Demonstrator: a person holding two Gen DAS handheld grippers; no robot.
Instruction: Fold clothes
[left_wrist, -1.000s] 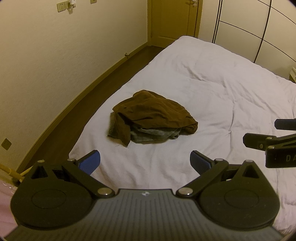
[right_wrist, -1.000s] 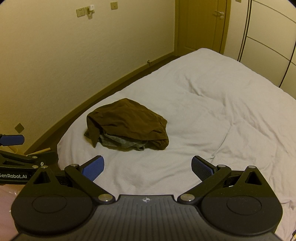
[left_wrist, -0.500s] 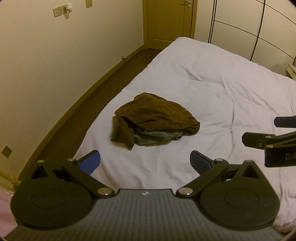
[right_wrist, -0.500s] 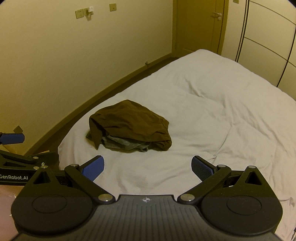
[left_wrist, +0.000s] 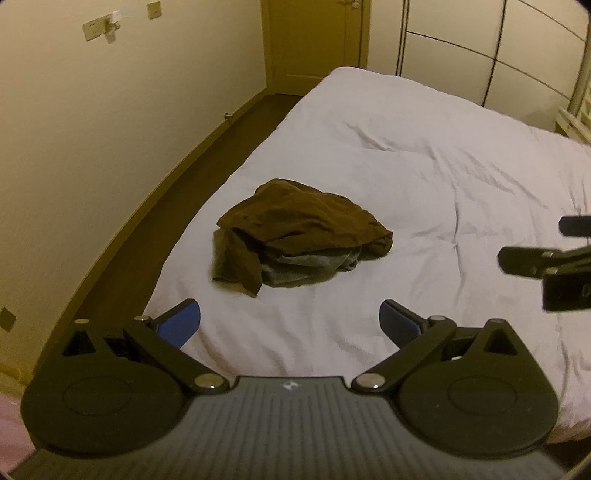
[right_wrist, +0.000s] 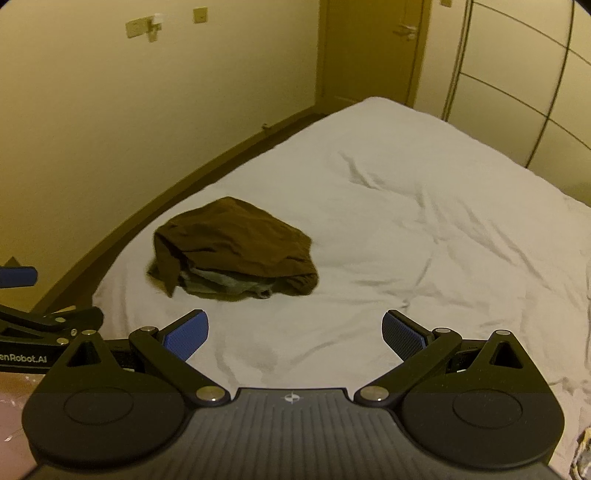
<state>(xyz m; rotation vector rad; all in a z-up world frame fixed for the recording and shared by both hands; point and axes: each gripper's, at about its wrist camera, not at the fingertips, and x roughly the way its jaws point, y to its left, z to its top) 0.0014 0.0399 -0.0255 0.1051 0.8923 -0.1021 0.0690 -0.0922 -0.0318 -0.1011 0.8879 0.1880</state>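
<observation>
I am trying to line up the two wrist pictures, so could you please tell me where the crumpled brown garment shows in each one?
Left wrist view: the brown garment lies centre-left on the white bed, beyond the open left gripper.
Right wrist view: it lies left of centre, beyond the open right gripper.
Shared landmark: the closed door past the bed's far end.

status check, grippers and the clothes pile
Left gripper open, empty. Right gripper open, empty. Brown garment crumpled over grey cloth on the bed, untouched. Nothing in the way.
</observation>
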